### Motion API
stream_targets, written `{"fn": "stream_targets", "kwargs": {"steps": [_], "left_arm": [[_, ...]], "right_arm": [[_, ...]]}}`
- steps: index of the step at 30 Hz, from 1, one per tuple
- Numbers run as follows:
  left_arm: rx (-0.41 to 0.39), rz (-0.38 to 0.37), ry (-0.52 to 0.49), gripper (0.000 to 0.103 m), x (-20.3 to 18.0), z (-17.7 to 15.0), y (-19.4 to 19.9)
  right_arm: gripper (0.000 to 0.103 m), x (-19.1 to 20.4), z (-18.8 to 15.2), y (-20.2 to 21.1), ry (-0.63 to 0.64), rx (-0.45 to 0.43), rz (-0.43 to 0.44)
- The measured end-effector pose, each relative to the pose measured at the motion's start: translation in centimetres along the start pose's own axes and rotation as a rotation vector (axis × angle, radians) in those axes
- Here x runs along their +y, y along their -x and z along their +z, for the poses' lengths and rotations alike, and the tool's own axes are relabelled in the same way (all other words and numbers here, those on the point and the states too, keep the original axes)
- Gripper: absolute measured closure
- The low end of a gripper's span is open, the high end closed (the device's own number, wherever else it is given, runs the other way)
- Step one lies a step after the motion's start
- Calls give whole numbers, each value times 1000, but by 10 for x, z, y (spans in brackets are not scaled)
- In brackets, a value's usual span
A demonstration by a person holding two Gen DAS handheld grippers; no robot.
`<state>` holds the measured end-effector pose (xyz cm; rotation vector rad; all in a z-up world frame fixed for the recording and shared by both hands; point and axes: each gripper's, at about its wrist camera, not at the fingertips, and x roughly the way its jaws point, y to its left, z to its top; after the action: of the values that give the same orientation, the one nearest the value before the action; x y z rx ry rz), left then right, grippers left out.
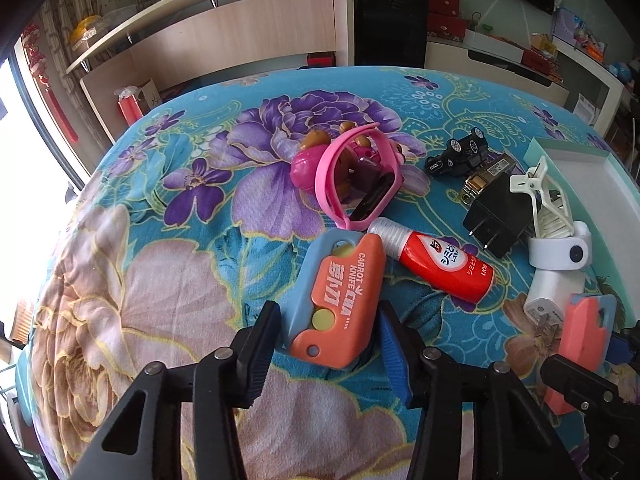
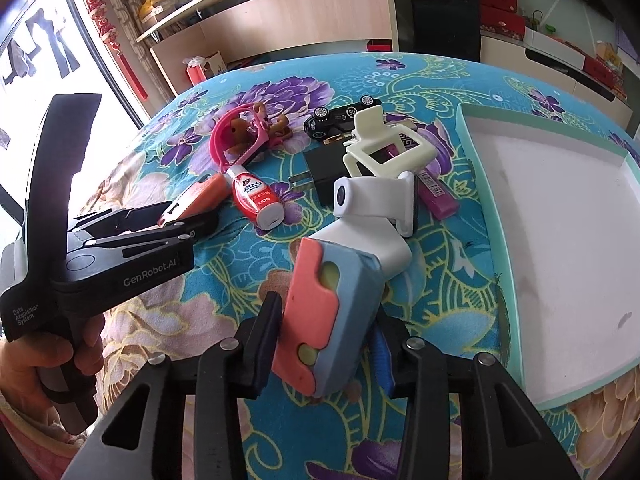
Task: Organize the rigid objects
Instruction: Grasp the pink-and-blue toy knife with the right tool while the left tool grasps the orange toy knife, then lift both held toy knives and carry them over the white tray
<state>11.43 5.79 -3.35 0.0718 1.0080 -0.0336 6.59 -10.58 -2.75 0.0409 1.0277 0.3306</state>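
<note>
Left gripper (image 1: 332, 344): fingers closed against both sides of an orange-and-blue carrot knife toy (image 1: 334, 300) lying on the floral cloth (image 1: 160, 280).
Right gripper (image 2: 326, 346): clamped on a second carrot knife toy (image 2: 328, 320), tilted on edge, its far end touching the white webcam (image 2: 372, 200).
Red bottle (image 1: 444, 264): just beside the left-hand knife toy.
Black charger (image 1: 500, 216): beside the webcam.
Pink wristband (image 1: 352, 176): behind the bottle.
Tray (image 2: 480, 184): at right, white floor bare.
</note>
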Motion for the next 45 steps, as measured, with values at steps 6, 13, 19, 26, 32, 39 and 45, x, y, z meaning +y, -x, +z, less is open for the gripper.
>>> {"fn": "stream_targets", "kwargs": {"steps": [6,13,19,26,32,39,45], "left_arm": [[-15,-11,53,56,-1,-10,11],[-57,-36,155,57,2,-21,33],[-127,-49,172,65,-6,-8,60],[-130,-33,161,79,-15,2,56],[-118,-20,147,79,-21,3,35],[-93,6,152,80,-23,-7,12],[-60,51,111,79,-29,-6,-1]], "right_arm": [[65,-4,1,8,-10,-21,1],[66,-10,3,22,-31,-60,18],[66,-19,16,47,-48,-138,38],[66,-41,35,64,-108,-200,40],[67,-52,46,69,-122,-224,42],[67,-61,44,60,-141,-208,43],[67,-66,48,56,-156,-202,51]]}}
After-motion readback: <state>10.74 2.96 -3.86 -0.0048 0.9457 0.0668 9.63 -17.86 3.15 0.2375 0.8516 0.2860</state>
